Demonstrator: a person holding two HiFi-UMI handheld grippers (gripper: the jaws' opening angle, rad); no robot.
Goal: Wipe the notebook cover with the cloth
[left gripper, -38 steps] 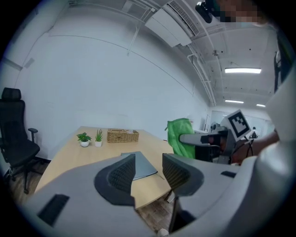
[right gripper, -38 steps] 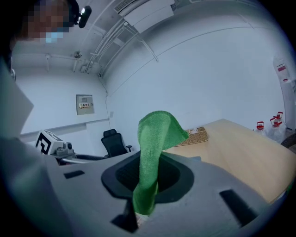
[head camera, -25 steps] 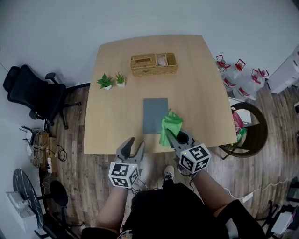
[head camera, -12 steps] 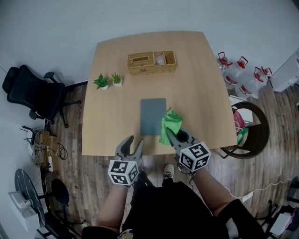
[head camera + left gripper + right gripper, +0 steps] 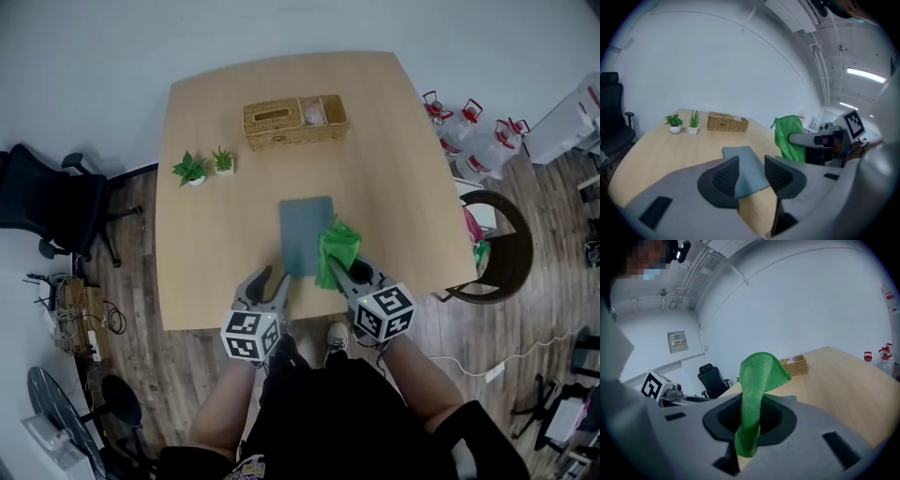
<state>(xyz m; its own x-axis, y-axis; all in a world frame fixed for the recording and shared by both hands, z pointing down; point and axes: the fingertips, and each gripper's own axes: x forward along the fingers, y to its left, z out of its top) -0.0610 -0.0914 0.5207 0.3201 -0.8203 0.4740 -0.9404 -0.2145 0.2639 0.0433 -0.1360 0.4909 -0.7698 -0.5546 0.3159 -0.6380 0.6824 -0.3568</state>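
holding cloth (image 5: 337, 251) in right gripper (image 5: 339, 272), left gripper (image 5: 269, 284) empty.

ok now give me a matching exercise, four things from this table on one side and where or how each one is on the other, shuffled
Things
1. green cloth
2. grey notebook
3. wicker basket
4. left gripper

States
A. lies flat in the middle of the table
B. stands toward the table's far side
C. open, holding nothing
D. clamped in the right gripper, hanging up out of it

Pairs: 1-D, 2-A, 3-B, 4-C
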